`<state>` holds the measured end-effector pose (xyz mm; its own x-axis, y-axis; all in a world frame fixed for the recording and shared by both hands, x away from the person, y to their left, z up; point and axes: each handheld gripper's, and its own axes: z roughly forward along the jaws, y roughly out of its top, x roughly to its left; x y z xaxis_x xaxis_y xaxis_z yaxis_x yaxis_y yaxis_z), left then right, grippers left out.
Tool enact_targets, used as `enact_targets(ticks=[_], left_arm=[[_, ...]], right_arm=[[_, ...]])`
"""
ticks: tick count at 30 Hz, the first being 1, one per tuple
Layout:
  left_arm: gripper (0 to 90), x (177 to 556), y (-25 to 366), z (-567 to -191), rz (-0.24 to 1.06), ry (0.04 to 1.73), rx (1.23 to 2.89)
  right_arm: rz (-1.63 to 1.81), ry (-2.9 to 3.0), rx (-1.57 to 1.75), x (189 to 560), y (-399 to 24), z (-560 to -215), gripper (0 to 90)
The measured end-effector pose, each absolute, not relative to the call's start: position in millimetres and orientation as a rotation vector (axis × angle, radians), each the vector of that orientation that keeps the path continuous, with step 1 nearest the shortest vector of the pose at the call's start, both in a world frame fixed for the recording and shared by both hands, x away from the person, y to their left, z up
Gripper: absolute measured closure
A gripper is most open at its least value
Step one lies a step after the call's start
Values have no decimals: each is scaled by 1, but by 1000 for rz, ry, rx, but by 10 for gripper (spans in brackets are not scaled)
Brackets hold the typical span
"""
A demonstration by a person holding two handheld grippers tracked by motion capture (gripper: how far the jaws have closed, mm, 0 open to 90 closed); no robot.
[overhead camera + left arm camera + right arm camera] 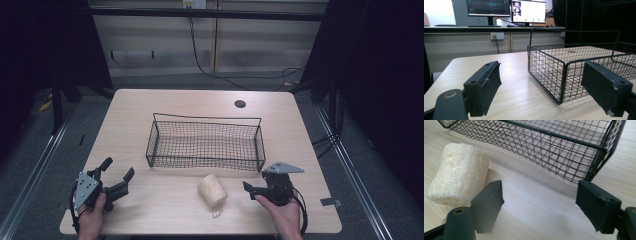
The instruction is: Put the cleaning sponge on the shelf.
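Pale, fibrous loofah (212,192) lies on the table (165,200), just in front of the black wire basket (205,141) and between my two grippers. My right gripper (248,188) sits low near the table's front right edge, pointing toward the loofah; its jaws stand well apart with nothing between them but bare wood. In the right gripper view the loofah (459,176) lies just beyond one jaw's tip, apart from it as far as I can tell, and a corner of the basket (596,167) rises close beyond the other jaw. My left gripper (118,173) rests at the front left, well apart from the loofah, jaws spread wide and holding nothing. In the left gripper view the basket's near corner (560,82) stands between the open jaws, farther off, untouched.
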<state>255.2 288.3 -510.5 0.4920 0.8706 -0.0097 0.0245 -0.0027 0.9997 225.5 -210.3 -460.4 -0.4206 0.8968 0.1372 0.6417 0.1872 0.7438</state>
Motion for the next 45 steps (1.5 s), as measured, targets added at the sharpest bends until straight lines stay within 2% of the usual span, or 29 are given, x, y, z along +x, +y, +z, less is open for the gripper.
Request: enact_targets(ticks=[4, 16, 29, 32, 45], left_arm=[[155, 255, 288, -511, 816, 839, 1422], [155, 255, 288, -511, 815, 839, 1421], [155, 254, 288, -511, 816, 843, 1418], [155, 254, 288, -511, 816, 843, 1418], [155, 254, 288, -511, 814, 842, 1419]], right_arm=[[1111, 2130, 1504, 226, -216, -460, 190], [1163, 2244, 1550, 228, -215, -455, 256], [1127, 2324, 1592, 229, -212, -444, 270], [1144, 2334, 1580, 228, -214, -439, 299], [1153, 2422, 1552, 234, -207, -430, 299]])
